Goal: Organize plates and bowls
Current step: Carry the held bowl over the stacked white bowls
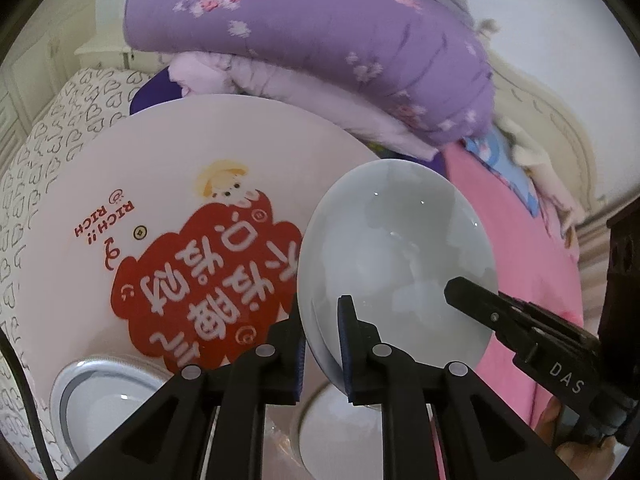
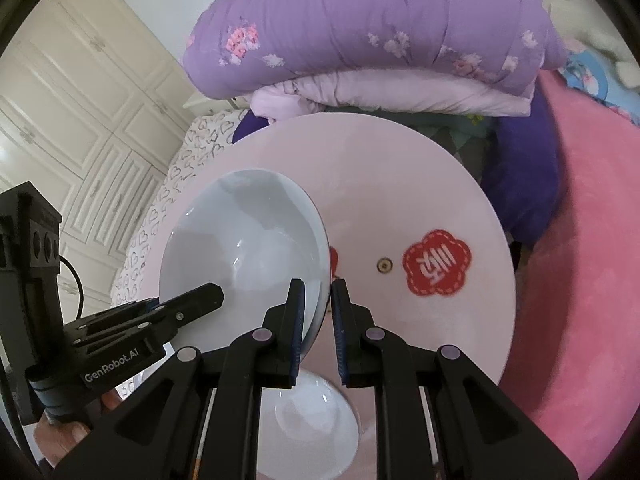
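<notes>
A pale blue-white bowl [image 1: 396, 256] is held tilted in the air above a round pink tray table [image 1: 120, 184] with red printed characters. My left gripper [image 1: 322, 344] is shut on the bowl's left rim. My right gripper [image 2: 317, 320] is shut on the same bowl [image 2: 244, 248] at its right rim; its finger shows in the left wrist view [image 1: 472, 296]. A white bowl [image 2: 308, 424] sits on the table [image 2: 420, 184] below. Another round dish [image 1: 104, 400] with a silver rim sits at the lower left.
A folded purple floral quilt [image 1: 304, 36] is piled behind the table. A pink blanket [image 2: 580, 280] lies to the right. A heart-patterned sheet [image 1: 40, 160] is at the left, and cream wardrobe doors [image 2: 80, 120] stand beyond.
</notes>
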`<state>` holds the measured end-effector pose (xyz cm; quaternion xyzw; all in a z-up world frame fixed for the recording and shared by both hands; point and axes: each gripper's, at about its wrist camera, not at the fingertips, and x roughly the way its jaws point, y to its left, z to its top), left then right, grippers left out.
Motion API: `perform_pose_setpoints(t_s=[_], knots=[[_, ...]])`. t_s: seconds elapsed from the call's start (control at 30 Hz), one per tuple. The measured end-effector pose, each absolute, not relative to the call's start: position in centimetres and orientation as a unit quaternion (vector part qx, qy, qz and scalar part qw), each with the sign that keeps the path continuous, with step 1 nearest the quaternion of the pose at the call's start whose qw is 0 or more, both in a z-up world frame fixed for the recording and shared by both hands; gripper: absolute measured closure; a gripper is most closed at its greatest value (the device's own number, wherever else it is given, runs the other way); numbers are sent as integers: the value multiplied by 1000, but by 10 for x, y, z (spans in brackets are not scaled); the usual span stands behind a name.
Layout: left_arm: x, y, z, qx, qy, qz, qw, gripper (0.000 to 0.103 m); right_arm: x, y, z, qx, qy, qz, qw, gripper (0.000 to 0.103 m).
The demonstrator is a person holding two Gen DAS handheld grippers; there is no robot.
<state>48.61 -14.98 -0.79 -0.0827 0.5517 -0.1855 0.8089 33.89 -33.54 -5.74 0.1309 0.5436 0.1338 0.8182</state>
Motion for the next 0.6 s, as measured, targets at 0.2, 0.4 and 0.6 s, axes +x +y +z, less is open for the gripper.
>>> perform_pose_setpoints(t_s=[0.2, 0.4, 0.6], knots=[[458, -151, 2, -62, 550, -197, 809, 91, 315, -338, -54, 124, 544, 136, 819, 89], [437, -151, -3, -60, 564, -198, 799, 90, 295, -337, -55, 115, 548, 139, 817, 89], [418, -152, -8, -61, 576, -202, 790, 90, 277, -336, -56, 107, 550, 142, 816, 89]])
